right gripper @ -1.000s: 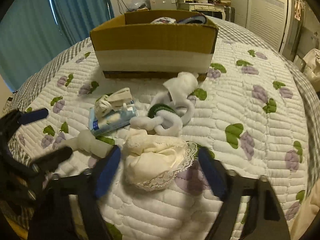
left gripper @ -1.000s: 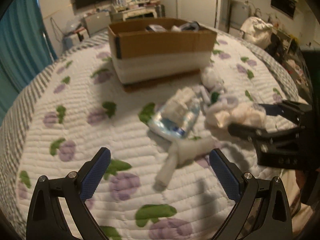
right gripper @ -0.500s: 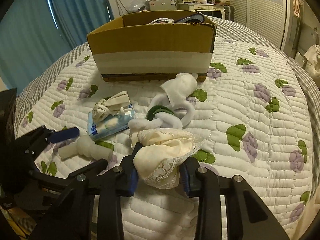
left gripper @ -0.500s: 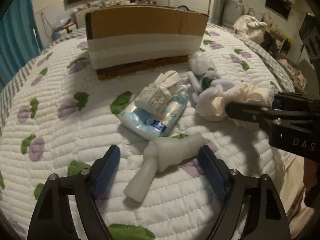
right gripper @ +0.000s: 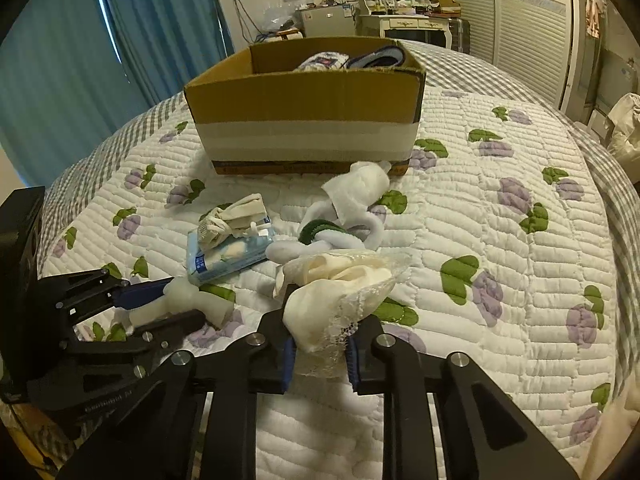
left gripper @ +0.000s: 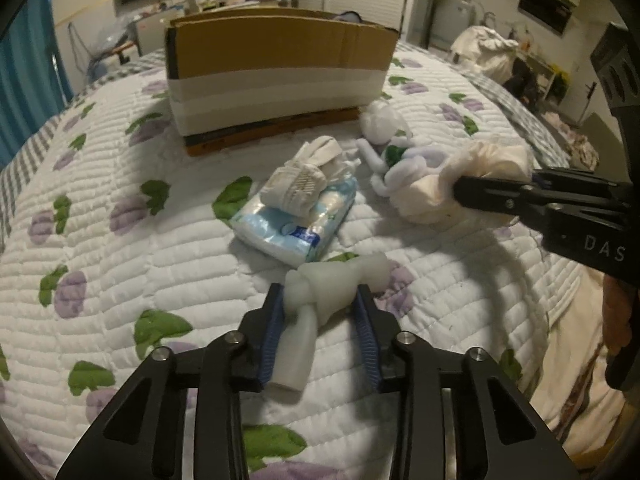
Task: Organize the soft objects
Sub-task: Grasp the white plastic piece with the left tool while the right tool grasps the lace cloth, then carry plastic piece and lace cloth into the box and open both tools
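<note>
My left gripper [left gripper: 320, 312] is shut on a knotted white sock [left gripper: 332, 284] lying on the quilt; it also shows in the right wrist view [right gripper: 188, 300]. My right gripper [right gripper: 320, 348] is shut on a cream lace-trimmed cloth bundle [right gripper: 340, 292], seen from the side in the left wrist view [left gripper: 480, 168]. A cardboard box [right gripper: 304, 120] with soft items inside stands behind. In front of it lie a tissue pack [left gripper: 296, 224] with a rolled beige sock [left gripper: 304, 180] on top, and a white and green tangle of socks [right gripper: 344, 216].
The quilted bedspread [right gripper: 500, 240] with purple and green print covers the bed. Teal curtains [right gripper: 132, 48] hang at the left. A dresser and wardrobe [right gripper: 516, 12] stand behind the bed. A pile of laundry [left gripper: 488, 48] sits at the far right.
Both grippers have closed: the left around the knotted white sock, the right tighter on the cream lace cloth, which is lifted a little. The left gripper moved forward over the sock.
</note>
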Demonstrator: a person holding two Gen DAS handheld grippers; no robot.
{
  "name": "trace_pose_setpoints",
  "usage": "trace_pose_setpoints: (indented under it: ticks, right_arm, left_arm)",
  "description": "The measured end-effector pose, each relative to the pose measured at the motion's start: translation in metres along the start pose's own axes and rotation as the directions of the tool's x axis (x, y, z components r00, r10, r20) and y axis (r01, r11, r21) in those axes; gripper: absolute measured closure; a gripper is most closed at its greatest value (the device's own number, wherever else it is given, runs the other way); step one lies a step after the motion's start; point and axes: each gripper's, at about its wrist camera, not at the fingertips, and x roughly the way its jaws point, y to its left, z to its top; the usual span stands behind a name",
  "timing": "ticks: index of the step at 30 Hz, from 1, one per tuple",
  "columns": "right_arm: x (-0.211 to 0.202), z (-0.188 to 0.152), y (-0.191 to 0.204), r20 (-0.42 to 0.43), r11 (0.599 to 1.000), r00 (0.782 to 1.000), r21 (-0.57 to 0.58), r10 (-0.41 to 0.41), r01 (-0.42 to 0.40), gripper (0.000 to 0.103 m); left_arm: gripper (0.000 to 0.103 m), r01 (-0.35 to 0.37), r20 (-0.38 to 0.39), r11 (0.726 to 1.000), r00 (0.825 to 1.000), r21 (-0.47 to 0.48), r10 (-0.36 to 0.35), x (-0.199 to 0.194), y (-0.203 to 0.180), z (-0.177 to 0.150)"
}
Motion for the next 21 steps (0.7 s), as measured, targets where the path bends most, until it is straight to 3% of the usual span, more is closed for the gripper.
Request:
trace_pose_setpoints:
  ticks: [12, 21]
  right_arm:
    - [-0.044, 0.015, 0.005, 0.098, 1.0, 0.995, -0.023, -0.003, 0.005, 0.088]
    - [-0.081, 0.063, 0.002, 0.232, 0.999, 0.973, -0.041, -0.012, 0.022, 0.088]
  left_arm:
    - [0.07, -0.016, 0.059, 1.0, 0.998, 0.001, 0.016, -0.042, -0.004, 0.019]
    - [0.07, -0.059, 0.183, 0.998, 0.981, -0.037, 0.065, -0.079, 0.002, 0.066]
